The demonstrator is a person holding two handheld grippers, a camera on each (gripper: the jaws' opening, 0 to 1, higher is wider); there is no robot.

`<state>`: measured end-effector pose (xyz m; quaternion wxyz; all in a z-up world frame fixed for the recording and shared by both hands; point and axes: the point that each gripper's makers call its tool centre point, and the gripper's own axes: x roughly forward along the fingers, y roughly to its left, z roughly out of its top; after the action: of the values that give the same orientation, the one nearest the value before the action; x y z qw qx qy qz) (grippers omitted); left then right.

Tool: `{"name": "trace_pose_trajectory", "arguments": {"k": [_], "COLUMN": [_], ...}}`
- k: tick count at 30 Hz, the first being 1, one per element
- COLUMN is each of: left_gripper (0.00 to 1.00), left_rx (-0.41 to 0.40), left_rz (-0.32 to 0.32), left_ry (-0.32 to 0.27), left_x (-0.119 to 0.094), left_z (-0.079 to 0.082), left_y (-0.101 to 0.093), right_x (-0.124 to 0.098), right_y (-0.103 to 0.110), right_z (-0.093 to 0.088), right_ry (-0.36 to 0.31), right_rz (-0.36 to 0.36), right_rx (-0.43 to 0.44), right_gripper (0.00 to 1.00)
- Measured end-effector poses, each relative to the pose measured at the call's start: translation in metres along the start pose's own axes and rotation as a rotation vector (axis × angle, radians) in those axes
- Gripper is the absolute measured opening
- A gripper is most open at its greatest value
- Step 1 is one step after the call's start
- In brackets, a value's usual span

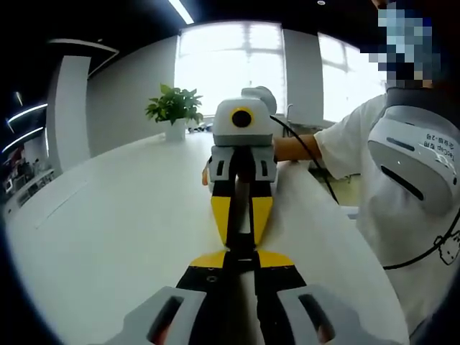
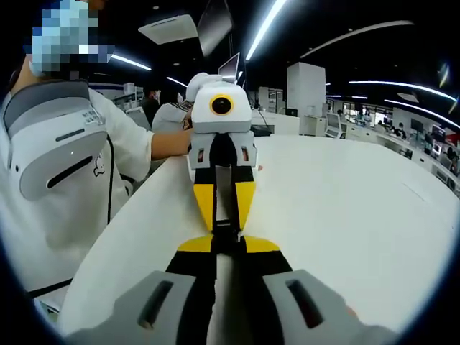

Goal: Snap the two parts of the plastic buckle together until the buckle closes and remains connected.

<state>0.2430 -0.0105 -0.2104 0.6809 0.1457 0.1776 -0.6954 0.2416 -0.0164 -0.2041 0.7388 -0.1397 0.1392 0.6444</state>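
Observation:
My two grippers meet tip to tip over the white table (image 1: 108,223), with the black plastic buckle (image 1: 241,249) between them. In the left gripper view my left gripper (image 1: 242,260) rises from the bottom, its yellow-tipped jaws closed on the near buckle part. The right gripper (image 1: 241,236) faces it, shut on the far part. The right gripper view mirrors this: the right gripper (image 2: 227,246) holds the buckle (image 2: 226,231) against the left gripper (image 2: 225,221). The jaws hide the joint, so I cannot tell whether the two parts are latched.
A person in a white shirt (image 1: 388,215) stands at the table's edge, arms stretched over it. A potted plant (image 1: 175,108) stands at the far end. A black cable (image 1: 309,154) trails from the right gripper. Open table top (image 2: 359,215) lies beyond.

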Motion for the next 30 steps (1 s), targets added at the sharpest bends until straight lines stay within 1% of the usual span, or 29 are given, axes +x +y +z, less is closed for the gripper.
{"name": "trace_pose_trajectory", "arguments": {"k": [7,10,14,18,23,30], "left_gripper": [0.11,0.12,0.12,0.12,0.12,0.12], "left_rx": [-0.022,-0.020,-0.012,-0.013,-0.033,-0.026], "left_rz": [0.013,0.019,0.032,0.045,0.051,0.059], "left_ry": [-0.012,-0.005,0.010,0.021,0.004,0.002], "left_x": [-0.001,-0.001,0.000,0.000,0.001,0.003], "left_z": [0.001,0.001,0.002,0.003,0.006,0.009], "left_y": [0.007,0.010,0.020,0.033,0.051,0.077], "right_x": [0.001,0.002,0.003,0.003,0.002,0.002], "right_y": [-0.007,-0.012,-0.022,-0.036,-0.055,-0.079], "right_z": [0.000,0.000,0.000,0.000,-0.001,-0.001], "right_ry": [-0.006,-0.003,0.006,0.008,0.010,0.019], "right_rz": [-0.011,-0.015,-0.026,-0.040,-0.053,-0.064], "right_rx": [0.018,0.023,0.018,0.029,0.045,0.064], "right_gripper": [0.11,0.11,0.12,0.12,0.12,0.12]}}
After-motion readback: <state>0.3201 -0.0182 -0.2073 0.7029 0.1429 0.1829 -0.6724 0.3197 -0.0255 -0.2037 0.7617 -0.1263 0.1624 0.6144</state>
